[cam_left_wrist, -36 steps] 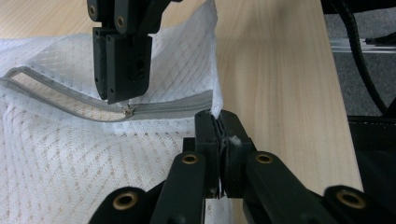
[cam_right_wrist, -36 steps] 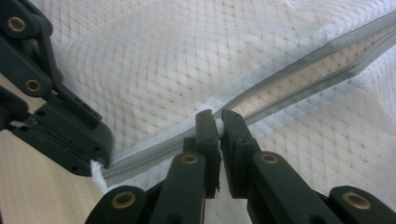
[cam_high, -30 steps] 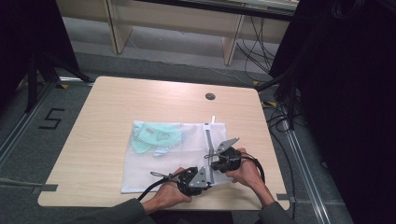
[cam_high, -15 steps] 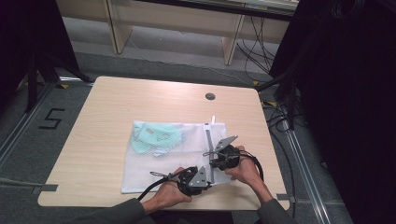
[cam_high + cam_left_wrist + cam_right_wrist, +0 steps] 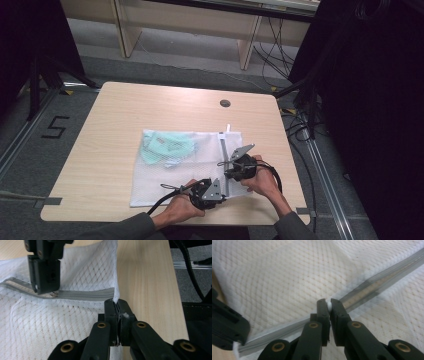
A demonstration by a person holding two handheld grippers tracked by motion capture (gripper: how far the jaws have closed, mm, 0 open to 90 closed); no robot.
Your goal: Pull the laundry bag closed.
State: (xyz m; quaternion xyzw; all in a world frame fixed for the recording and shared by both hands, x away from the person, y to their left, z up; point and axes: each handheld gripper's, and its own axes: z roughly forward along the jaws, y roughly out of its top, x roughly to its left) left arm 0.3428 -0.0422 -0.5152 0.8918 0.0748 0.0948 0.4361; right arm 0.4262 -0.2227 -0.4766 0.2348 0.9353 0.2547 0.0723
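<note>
A white mesh laundry bag lies flat on the wooden table, with a pale green cloth inside it. A grey zipper runs along the bag's right side. My left gripper is shut on the mesh edge at the near end of the zipper. My right gripper is shut on the small white zipper pull, partway along the zipper. The right gripper shows ahead in the left gripper view, and the left gripper sits at the lower left of the right gripper view.
A round cable hole sits near the table's far right. Cables trail on the floor to the right of the table. A taped number 5 marks the floor on the left. Bare tabletop extends beyond and left of the bag.
</note>
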